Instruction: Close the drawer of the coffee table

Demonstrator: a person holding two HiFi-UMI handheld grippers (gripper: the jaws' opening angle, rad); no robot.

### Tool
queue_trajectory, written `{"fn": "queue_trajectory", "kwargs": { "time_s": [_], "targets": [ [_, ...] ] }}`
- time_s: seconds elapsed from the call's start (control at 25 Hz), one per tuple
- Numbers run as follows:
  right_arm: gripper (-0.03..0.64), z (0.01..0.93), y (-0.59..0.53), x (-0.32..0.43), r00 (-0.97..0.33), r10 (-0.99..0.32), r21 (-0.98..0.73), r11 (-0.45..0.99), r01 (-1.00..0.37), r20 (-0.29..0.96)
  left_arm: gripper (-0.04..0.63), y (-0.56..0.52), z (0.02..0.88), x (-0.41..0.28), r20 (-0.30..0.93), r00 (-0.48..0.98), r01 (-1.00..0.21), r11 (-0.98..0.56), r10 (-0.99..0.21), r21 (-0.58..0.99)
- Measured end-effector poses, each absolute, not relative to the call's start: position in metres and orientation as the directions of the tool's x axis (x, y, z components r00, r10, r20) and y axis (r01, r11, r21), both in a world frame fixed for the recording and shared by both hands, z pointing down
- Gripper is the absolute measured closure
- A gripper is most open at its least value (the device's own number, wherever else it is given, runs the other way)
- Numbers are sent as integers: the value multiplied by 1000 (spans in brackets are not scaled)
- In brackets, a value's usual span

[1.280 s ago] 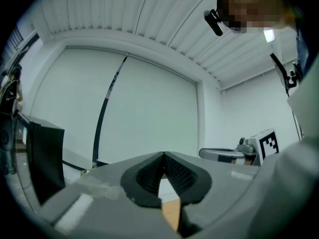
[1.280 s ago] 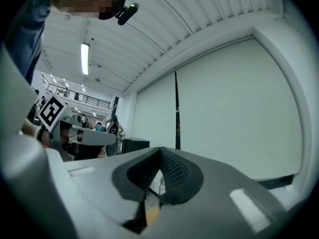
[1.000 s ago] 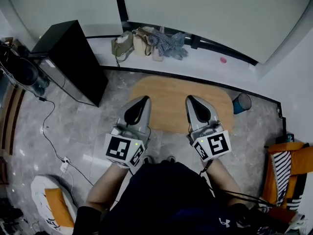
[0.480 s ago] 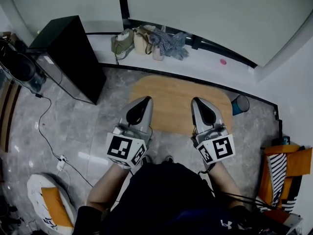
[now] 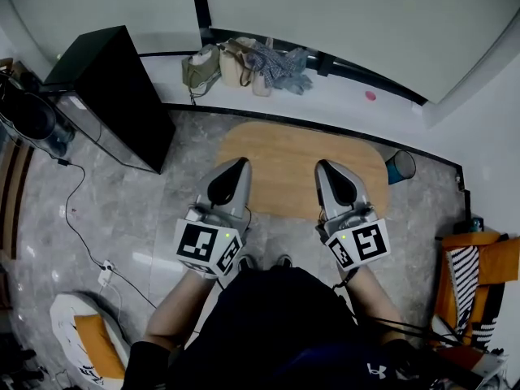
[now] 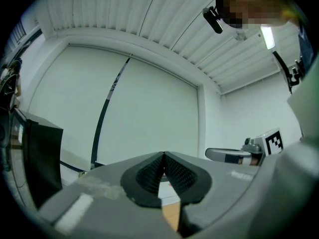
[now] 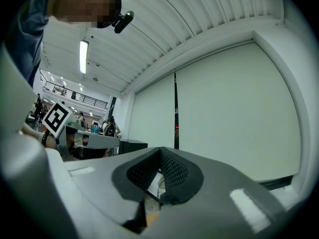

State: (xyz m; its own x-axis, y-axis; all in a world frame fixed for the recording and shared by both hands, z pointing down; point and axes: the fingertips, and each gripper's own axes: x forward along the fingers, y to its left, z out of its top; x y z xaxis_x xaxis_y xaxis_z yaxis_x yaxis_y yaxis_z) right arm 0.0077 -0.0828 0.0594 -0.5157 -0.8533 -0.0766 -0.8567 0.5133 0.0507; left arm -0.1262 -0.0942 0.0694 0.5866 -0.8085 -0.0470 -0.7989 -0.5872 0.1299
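closest to the person, the left tongs point(image 5: 239, 164) and right tongs point(image 5: 322, 167) are clenched on nothing, level over the near edge of the wooden tabletop point(image 5: 292, 149). no drawer shows beneath it from above, so whether pushing remains, i can't tell.

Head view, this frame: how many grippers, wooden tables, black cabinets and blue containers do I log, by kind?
Grippers: 2, the left gripper and the right gripper
Wooden table: 1
Black cabinet: 1
Blue container: 1
Total: 5
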Motion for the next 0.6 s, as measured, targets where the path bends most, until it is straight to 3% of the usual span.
{"fn": "queue_trajectory", "kwargs": {
  "time_s": [0.6],
  "targets": [
    [615,63,-87,8,-492,-868,37,491,-870,-66,594,-100,73,-128,-35,603,-788,-602,-797,133]
  ]
}}
